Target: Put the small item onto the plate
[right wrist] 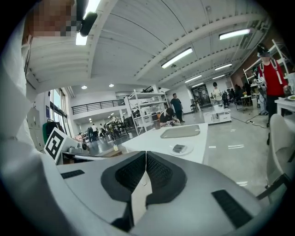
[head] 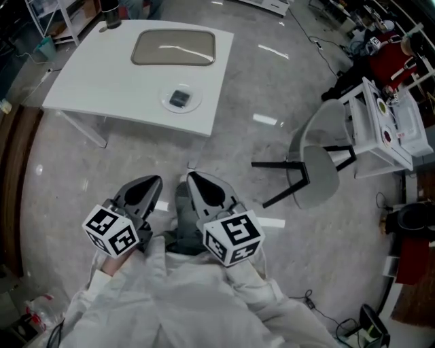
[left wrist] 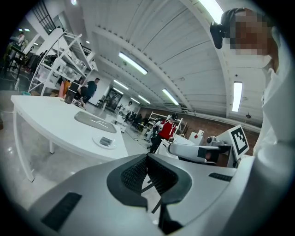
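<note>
A small dark item (head: 180, 98) lies on a clear round plate (head: 196, 105) near the front edge of the white table (head: 102, 81). Both grippers are held close to the person's body, well short of the table, over the floor. My left gripper (head: 155, 180) is shut with nothing in it, and my right gripper (head: 192, 177) beside it is shut and empty too. In the left gripper view the plate (left wrist: 98, 143) with the item (left wrist: 106, 140) is far ahead of the shut left gripper (left wrist: 147, 156). In the right gripper view the plate (right wrist: 186, 151) and item (right wrist: 179, 148) lie beyond the shut right gripper (right wrist: 145, 154).
A grey rectangular tray (head: 174, 47) lies on the table behind the plate, and a dark cup (head: 112, 15) stands at the far left corner. A grey chair (head: 319, 166) stands on the floor to the right, with a white cart (head: 384, 129) beyond it.
</note>
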`<state>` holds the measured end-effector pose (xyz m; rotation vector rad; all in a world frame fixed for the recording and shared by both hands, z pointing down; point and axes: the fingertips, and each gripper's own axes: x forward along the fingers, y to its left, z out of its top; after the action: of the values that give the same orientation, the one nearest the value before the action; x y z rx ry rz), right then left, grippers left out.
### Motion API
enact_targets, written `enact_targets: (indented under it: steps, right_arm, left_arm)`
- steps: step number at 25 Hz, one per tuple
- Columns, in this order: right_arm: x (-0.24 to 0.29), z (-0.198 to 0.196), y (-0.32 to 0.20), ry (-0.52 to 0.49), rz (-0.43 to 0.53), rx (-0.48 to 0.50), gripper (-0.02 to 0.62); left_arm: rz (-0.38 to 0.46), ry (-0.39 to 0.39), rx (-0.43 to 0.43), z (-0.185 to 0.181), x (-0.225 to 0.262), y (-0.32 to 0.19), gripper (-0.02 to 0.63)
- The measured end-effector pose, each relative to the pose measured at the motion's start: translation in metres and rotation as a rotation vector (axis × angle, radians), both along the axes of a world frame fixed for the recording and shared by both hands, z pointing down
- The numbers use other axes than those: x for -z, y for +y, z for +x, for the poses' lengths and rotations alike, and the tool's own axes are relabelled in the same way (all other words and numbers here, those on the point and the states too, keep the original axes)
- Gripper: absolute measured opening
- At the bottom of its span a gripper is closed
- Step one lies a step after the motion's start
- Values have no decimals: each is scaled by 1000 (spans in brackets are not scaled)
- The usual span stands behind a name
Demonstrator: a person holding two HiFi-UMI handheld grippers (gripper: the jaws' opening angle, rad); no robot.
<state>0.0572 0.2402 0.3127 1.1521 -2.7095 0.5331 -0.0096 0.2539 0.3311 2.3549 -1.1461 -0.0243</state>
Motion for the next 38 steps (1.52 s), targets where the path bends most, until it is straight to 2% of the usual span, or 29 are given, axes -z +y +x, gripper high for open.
enact_targets:
  steps: [10, 18, 23, 30, 38]
  right_arm:
    - [-19, -12, -96, -15, -58, 41, 15]
    - [-26, -14, -205, -7, -94, 59, 15]
    - [-29, -8, -254, 7, -108, 66, 15]
    - [-33, -18, -310, 20, -112, 105, 15]
    - [-46, -24, -335, 28, -146, 126, 15]
  left_arm:
    - [-32, -46, 2, -8, -18, -95, 9]
    - [-89, -40, 7, -6, -25, -192, 9]
    - [-85, -39, 5, 1, -22, -244, 9]
    - [-82, -33, 38, -7, -20, -302, 9]
    - [-103, -36, 78, -22, -29, -332, 9]
